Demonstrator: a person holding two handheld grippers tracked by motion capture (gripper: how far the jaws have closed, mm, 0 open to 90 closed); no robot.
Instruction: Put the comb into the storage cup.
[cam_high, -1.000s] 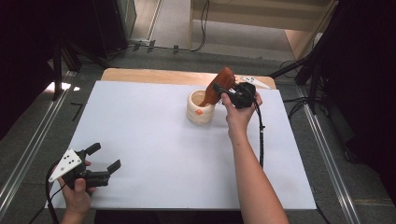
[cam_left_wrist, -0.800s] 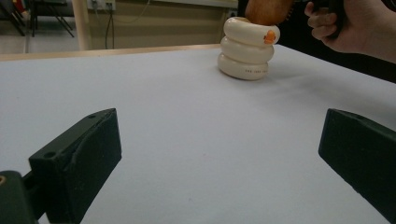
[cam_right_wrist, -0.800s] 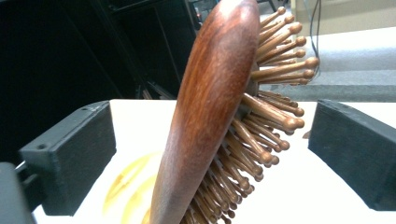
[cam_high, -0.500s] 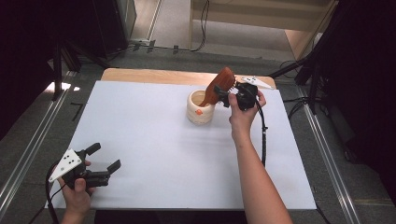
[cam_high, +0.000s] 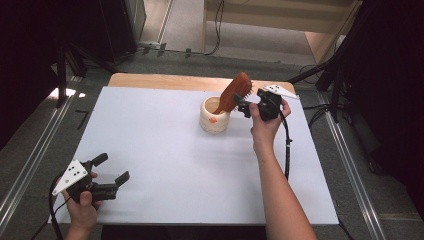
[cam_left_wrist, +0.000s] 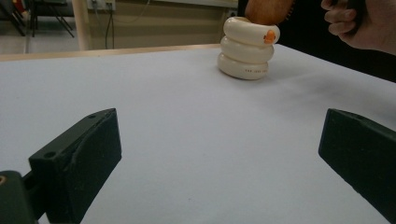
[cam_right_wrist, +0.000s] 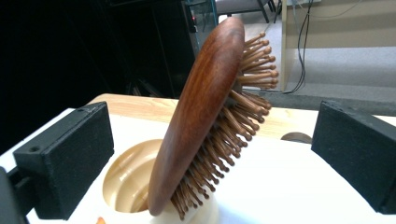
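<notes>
We are holding the right gripper (cam_high: 243, 106) beside the cream ribbed ceramic holder (cam_high: 214, 116), with its jaws spread wide apart; they have just been opening. The oval reddish-brown wooden hairbrush (cam_right_wrist: 205, 116) is standing between the two jaws in the right gripper view, and neither pad is pressing on it. The brush handle is sitting down inside the holder's mouth, directly ahead of and below the jaws, and the brush head is leaning over the rim toward the gripper, bristles facing the far jaw. The holder is resting on the white table sheet (cam_high: 165, 150).

We are keeping the left gripper (cam_high: 111, 170) low over the near edge of the sheet, well apart from the holder. Its jaws are standing wide apart with nothing between them. From this gripper, the holder is lying far ahead and slightly to the right.
</notes>
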